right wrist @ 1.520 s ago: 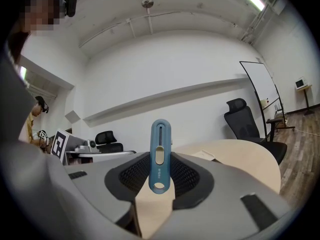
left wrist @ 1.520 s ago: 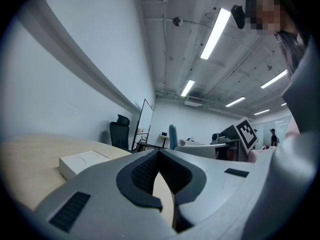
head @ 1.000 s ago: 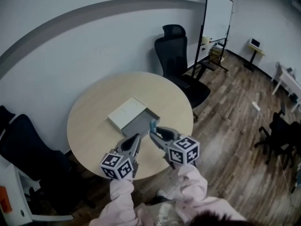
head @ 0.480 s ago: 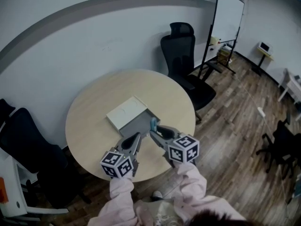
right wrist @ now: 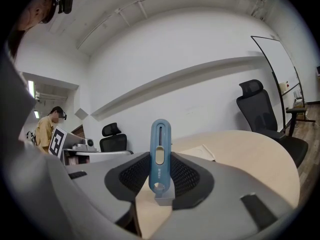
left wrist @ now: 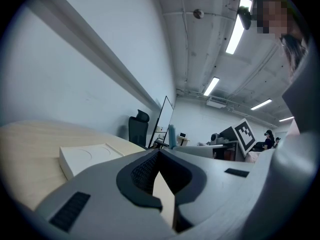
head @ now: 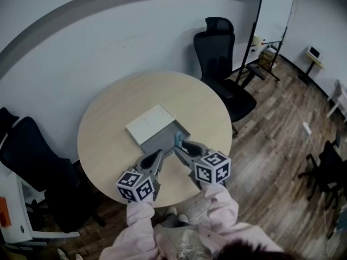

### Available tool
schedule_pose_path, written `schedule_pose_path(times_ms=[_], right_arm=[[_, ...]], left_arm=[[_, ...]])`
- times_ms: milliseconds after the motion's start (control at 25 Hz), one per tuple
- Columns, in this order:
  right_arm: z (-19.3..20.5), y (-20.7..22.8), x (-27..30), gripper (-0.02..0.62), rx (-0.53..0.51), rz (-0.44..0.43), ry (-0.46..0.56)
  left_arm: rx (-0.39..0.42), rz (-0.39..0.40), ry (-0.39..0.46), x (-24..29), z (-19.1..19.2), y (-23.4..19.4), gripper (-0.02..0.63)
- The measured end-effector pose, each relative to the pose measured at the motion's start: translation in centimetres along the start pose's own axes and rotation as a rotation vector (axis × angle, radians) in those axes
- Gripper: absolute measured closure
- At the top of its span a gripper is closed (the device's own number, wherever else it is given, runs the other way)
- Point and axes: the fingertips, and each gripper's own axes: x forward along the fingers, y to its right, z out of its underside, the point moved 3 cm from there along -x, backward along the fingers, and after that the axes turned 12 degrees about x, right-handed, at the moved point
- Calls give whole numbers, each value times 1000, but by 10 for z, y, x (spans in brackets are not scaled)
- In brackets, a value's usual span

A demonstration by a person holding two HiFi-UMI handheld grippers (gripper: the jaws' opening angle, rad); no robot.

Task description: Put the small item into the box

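Grip of the right gripper [right wrist: 160,170] on the small item [right wrist: 160,144]: jaws closed against its sides, pads pressing on the blue slotted body. Stands upright between them, top well past the jaw tips, a grey block at its foot. Seen from the head view, hangs at the near right edge of the box [head: 161,140], over the grey open tray; impossible to tell whether touching the rim. White half of the box just beyond, toward the wall.

Left gripper [head: 158,156] empty, jaws together at the tips, nothing between them. Hovers just beside the right one, near the box's front edge, above the round table [head: 108,145]. Pink sleeves [head: 138,223] behind both marker cubes.

Black office chair [head: 222,58] at the far side of the table, whiteboard [head: 277,10] beyond it, another dark chair [head: 32,167] at the left.
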Motion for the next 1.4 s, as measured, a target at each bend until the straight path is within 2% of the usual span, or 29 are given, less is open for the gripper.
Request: schedule_pose_path(times_ms=[240,640,1160,1400], right_arm=[[-1,7,22,468,7,13,-26],[-3,23,57,468,13,80,-61],[14,35,80,468,30,140,-113],[18,44,90,469,19,145,-161]], left_arm=[[-18,11,-25,11,6,-19,597],[-63,47,-44,29,15,-55,597],[-114,114,-75,39,39,-71,597],[-145,89,-91,42,47,-81,597]])
